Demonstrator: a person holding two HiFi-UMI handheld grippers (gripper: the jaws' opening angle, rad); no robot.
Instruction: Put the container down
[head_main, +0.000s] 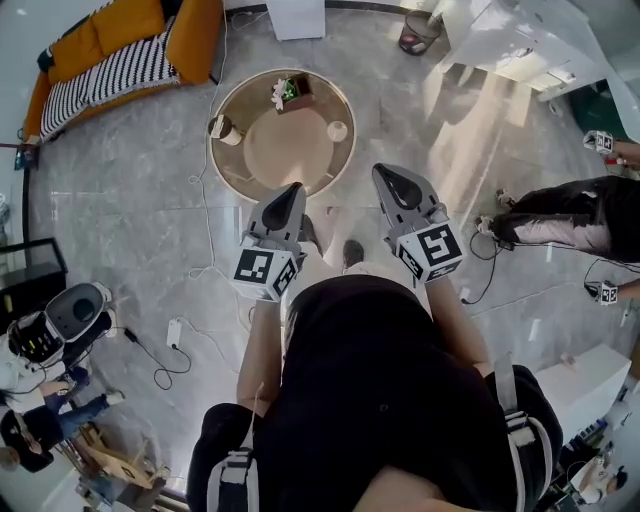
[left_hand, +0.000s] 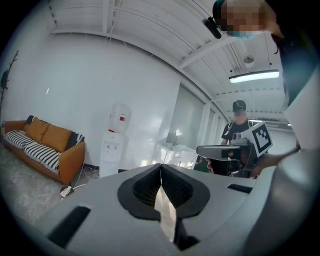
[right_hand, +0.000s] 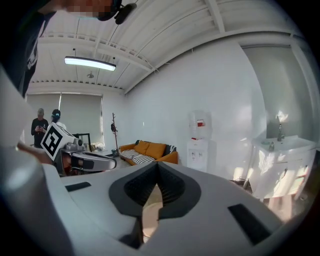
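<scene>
In the head view, both grippers are held up in front of the person's body, short of a round wooden table (head_main: 262, 172). My left gripper (head_main: 293, 189) is shut, with its dark pads meeting at the tip and nothing between them (left_hand: 161, 167). My right gripper (head_main: 384, 173) is shut too and holds nothing (right_hand: 157, 165). On the table stand a small brown box-like container with greenery in it (head_main: 291, 92), a pale cup (head_main: 221, 128) at the left rim, and a small white round thing (head_main: 337, 131). Neither gripper touches any of them.
An orange sofa with a striped cushion (head_main: 120, 55) stands at the far left, with a water dispenser (left_hand: 114, 140) beside it. White cables and a power strip (head_main: 176, 332) lie on the marble floor. Other people (head_main: 560, 220) stand at the right and lower left. A bin (head_main: 419, 32) and a white counter (head_main: 510, 40) are far right.
</scene>
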